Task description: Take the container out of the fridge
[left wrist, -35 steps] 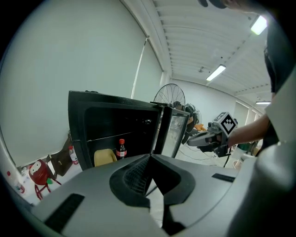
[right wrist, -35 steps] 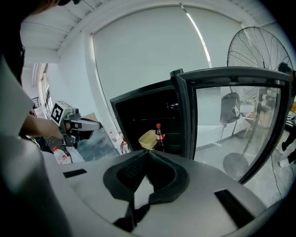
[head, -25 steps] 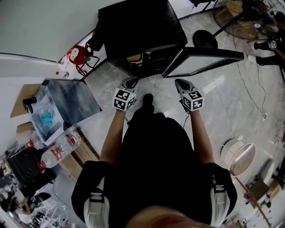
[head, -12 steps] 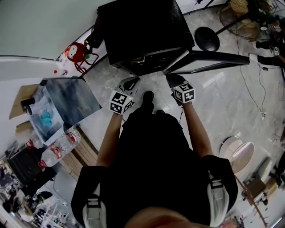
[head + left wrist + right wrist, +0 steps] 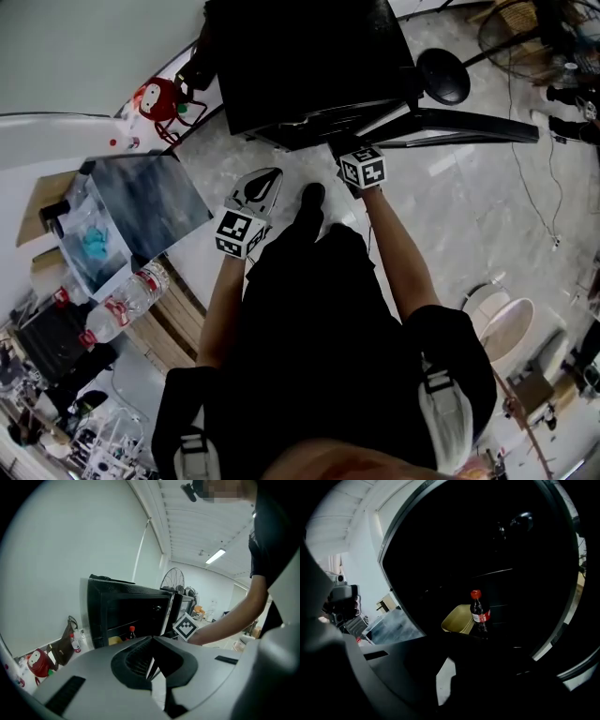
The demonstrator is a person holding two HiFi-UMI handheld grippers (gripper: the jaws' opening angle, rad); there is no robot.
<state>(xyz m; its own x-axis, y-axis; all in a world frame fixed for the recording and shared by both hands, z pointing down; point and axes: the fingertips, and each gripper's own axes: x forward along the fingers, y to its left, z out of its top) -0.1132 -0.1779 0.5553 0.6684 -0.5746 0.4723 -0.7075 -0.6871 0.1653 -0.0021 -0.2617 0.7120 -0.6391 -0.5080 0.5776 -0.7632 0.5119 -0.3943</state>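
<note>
As it sits inside, the container (image 5: 457,619) looks yellow.

Your head camera looks steeply down past your own torso (image 5: 319,319), with the fridge (image 5: 300,56) at 12 o'clock and its open door (image 5: 459,127) out at 2 o'clock. The left gripper view sits low and a little back, tilted up at the fridge front, wall and ceiling. The right gripper's marker cube (image 5: 186,626) shows at 4 o'clock. The right gripper view is close up, facing straight into the dark interior. Both gripper views share the bottle (image 5: 479,613) and yellow container (image 5: 457,619) inside.
</note>
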